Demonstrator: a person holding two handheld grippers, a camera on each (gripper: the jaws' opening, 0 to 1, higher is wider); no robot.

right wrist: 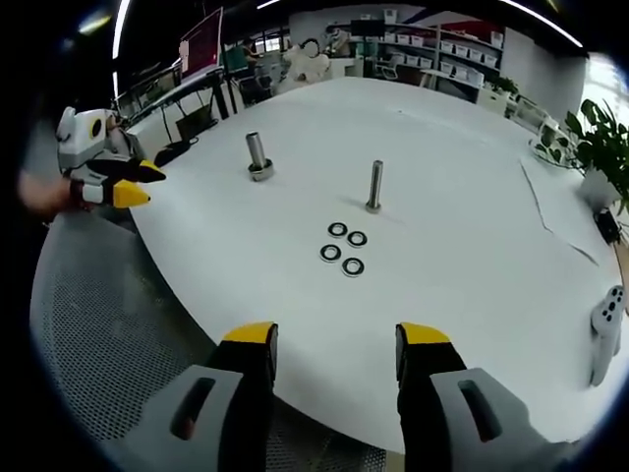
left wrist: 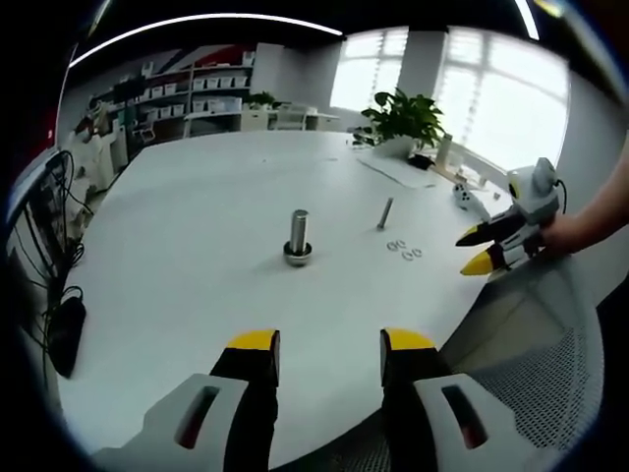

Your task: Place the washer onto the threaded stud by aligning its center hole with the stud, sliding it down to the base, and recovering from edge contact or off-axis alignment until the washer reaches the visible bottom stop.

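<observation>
Two upright studs stand on the white table (left wrist: 187, 256). The thick stud (left wrist: 298, 234) (right wrist: 257, 153) has a ring at its base. The thin threaded stud (left wrist: 385, 212) (right wrist: 374, 185) is bare. Several loose washers (left wrist: 403, 249) (right wrist: 344, 248) lie flat in a cluster in front of the thin stud. My left gripper (left wrist: 331, 344) (right wrist: 147, 185) is open and empty over the table's near edge, well short of the studs. My right gripper (right wrist: 336, 339) (left wrist: 474, 251) is open too, held by a hand off the table's edge, nothing between its jaws.
A mesh chair seat (right wrist: 98, 324) (left wrist: 550, 364) sits below the table edge. A white controller (right wrist: 606, 329) lies at the table's right side and a potted plant (left wrist: 403, 116) at the far edge. Cables (left wrist: 54, 295) hang at the left.
</observation>
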